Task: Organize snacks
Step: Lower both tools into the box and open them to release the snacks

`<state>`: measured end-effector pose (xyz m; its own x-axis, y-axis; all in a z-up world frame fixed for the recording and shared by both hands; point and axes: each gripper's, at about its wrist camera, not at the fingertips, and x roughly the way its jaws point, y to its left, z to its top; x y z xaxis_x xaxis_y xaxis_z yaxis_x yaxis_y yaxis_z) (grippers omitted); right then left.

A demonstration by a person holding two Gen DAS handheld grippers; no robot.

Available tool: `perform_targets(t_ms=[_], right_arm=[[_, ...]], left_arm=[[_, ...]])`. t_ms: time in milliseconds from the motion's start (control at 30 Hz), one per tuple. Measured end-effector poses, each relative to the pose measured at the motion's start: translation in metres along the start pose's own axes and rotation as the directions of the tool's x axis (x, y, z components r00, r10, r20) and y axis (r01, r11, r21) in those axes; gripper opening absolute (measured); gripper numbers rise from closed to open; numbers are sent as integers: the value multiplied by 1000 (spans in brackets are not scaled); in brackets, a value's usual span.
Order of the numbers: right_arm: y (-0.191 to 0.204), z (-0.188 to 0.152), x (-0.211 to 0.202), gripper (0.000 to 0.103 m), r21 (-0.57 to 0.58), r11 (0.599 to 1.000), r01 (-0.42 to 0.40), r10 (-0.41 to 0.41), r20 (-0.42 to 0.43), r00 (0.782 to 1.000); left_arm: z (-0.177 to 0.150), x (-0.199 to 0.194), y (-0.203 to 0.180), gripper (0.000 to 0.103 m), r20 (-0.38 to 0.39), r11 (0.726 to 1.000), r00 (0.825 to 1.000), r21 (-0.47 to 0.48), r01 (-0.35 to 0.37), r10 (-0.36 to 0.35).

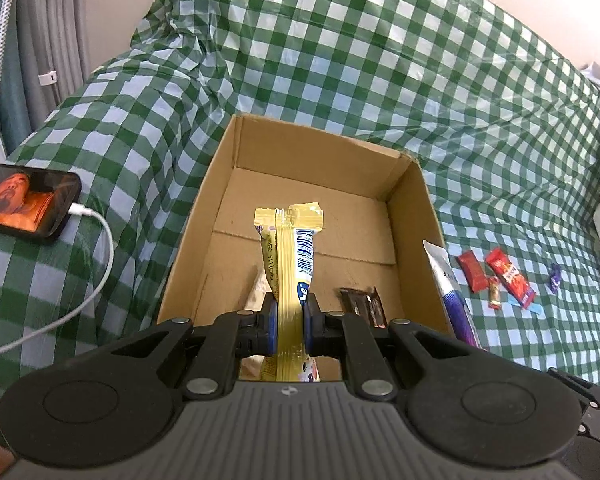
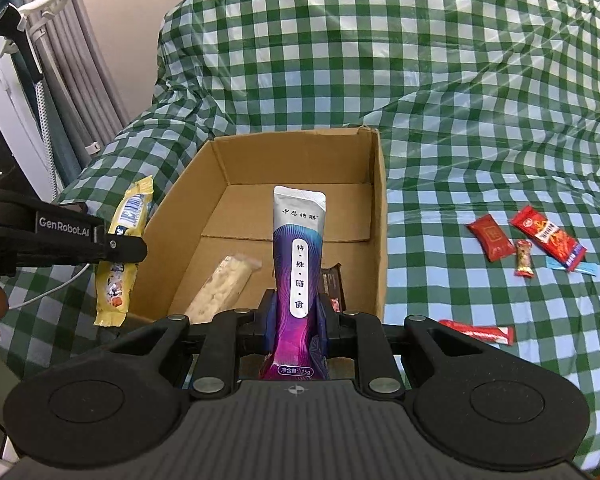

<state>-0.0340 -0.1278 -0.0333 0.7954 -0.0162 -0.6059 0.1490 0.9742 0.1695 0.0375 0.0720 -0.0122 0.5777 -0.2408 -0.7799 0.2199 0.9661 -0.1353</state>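
My left gripper [image 1: 291,320] is shut on a yellow snack packet [image 1: 290,264], held over the near edge of an open cardboard box [image 1: 204,216]. My right gripper [image 2: 296,316] is shut on a purple and silver sachet [image 2: 298,256], also over the box [image 2: 380,216]. In the right wrist view the left gripper [image 2: 116,246] and its yellow packet [image 2: 122,252] show at the box's left side. Inside the box lie a pale rice bar [image 2: 224,284] and a dark brown wrapped snack [image 1: 362,304]. In the left wrist view the purple sachet [image 1: 454,300] shows at the box's right wall.
Loose snacks lie on the green checked cloth [image 2: 460,80] right of the box: red packets [image 2: 492,238] [image 2: 548,242], a small candy [image 2: 524,258], a red stick [image 2: 478,330] and a purple sweet [image 1: 555,276]. A phone [image 1: 24,200] on a white cable lies at left.
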Motion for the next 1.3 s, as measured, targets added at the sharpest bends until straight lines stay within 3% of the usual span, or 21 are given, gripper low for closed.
perform_targets(t_ms=[967, 1033, 1100, 1133, 1167, 1233, 1300], right_arm=[[7, 21, 73, 21, -9, 1000, 11, -11, -33, 999], [7, 23, 76, 24, -10, 1000, 9, -10, -32, 999], [6, 27, 76, 28, 2, 1000, 21, -21, -20, 1000], [6, 29, 76, 38, 4, 999, 31, -31, -15, 999], [7, 31, 74, 46, 4, 999, 44, -44, -10, 999], [7, 31, 70, 78, 1, 998, 61, -61, -4, 998], [8, 28, 65, 87, -11, 998, 60, -61, -26, 998]], left_arm=[[25, 81, -3, 14, -62, 998, 997, 39, -40, 42], [26, 82, -4, 26, -48, 997, 997, 48, -62, 64], [28, 81, -4, 92, -34, 995, 996, 52, -86, 88], [28, 78, -3, 103, -18, 994, 995, 43, -99, 99], [27, 72, -2, 103, 13, 994, 995, 27, -102, 101], [24, 65, 1, 103, 31, 996, 996, 28, -89, 89], [16, 64, 1, 103, -11, 995, 996, 46, -90, 90]])
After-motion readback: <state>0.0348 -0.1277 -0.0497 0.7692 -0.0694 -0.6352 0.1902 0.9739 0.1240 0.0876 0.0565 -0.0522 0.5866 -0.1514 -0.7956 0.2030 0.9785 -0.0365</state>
